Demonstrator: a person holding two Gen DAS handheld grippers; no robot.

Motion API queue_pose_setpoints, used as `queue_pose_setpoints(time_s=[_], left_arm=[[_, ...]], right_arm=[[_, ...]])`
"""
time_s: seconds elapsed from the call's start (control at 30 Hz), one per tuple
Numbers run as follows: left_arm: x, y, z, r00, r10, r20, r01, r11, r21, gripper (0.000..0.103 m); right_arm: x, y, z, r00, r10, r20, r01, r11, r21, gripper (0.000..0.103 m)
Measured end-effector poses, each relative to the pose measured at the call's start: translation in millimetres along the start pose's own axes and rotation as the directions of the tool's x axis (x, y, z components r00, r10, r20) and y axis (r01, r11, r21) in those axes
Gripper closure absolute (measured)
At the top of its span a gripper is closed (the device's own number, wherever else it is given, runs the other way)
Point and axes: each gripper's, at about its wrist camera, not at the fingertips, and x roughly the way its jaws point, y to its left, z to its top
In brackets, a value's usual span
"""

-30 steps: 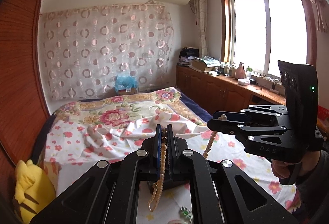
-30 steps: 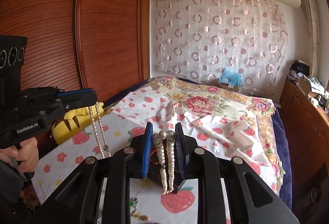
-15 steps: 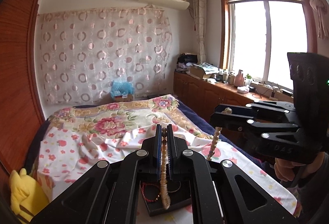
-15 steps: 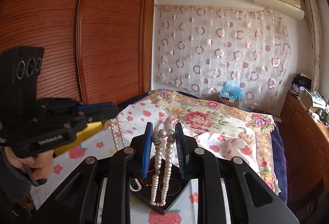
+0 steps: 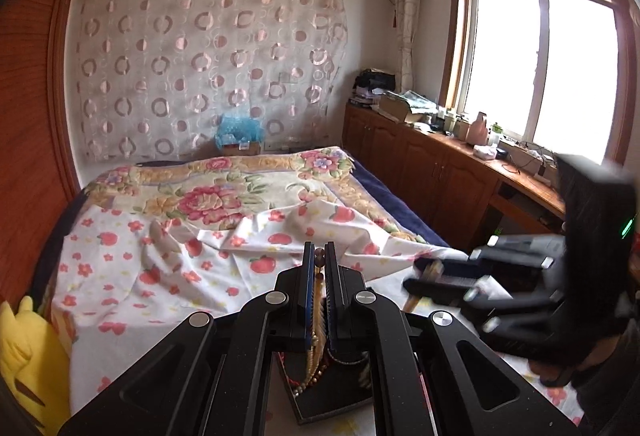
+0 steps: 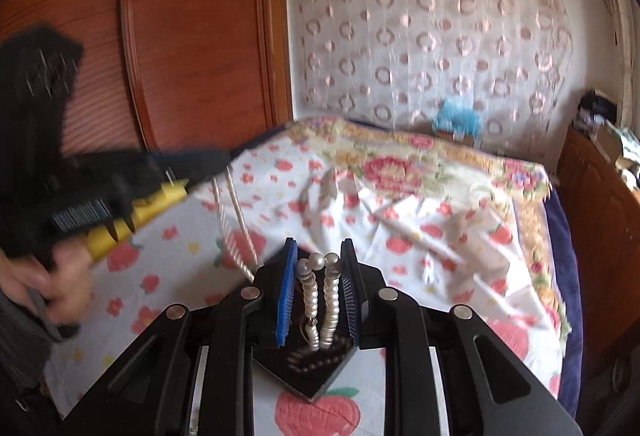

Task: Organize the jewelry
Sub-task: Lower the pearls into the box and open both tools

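My left gripper (image 5: 319,250) is shut on a thin strand of small cream beads (image 5: 316,320) that hangs down onto a black jewelry tray (image 5: 320,410) on the bed. My right gripper (image 6: 318,256) is shut on a doubled pearl necklace (image 6: 320,296), whose lower end hangs over the same black tray (image 6: 316,380). In the left wrist view the right gripper (image 5: 420,276) is a blur at the right. The right wrist view shows the left gripper (image 6: 216,158) blurred at the left, its bead strand (image 6: 234,214) dangling. A dark beaded piece lies in the tray.
The bed carries a white fruit-print sheet (image 5: 180,276) and a floral quilt (image 5: 208,196). A yellow plush toy (image 5: 24,356) sits at the bed's left edge by the wooden wardrobe (image 6: 180,36). Cluttered wooden cabinets (image 5: 440,176) run under the window.
Both grippers have come down toward the black tray with their necklaces. The hanging ends, which swung above the sheet before, now reach the tray. The right gripper sank lower in the left wrist view.
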Motion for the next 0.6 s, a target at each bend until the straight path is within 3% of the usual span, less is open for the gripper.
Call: queue_pose_setpoints(time_s=[0.3, 0.4, 0.5, 0.6], left_arm=[[21, -2, -14, 0.998, 0.013, -0.063, -0.012, 1.0, 0.011, 0.097], [22, -1, -22, 0.996, 0.022, -0.082, -0.021, 1.0, 0.005, 0.081], [18, -3, -32, 0.995, 0.027, -0.098, -0.027, 1.0, 0.005, 0.078], [13, -4, -46, 0.992, 0.03, -0.12, -0.029, 1.0, 0.003, 0.064]], right_arm=[[24, -2, -25, 0.999, -0.001, -0.053, 0.003, 1.0, 0.031, 0.073], [19, -3, -28, 0.999, -0.011, -0.05, 0.013, 1.0, 0.028, 0.072], [10, -2, -34, 0.999, -0.024, -0.045, 0.026, 0.999, 0.029, 0.072], [1, 0, -46, 0.999, -0.025, -0.047, 0.027, 0.999, 0.046, 0.071]])
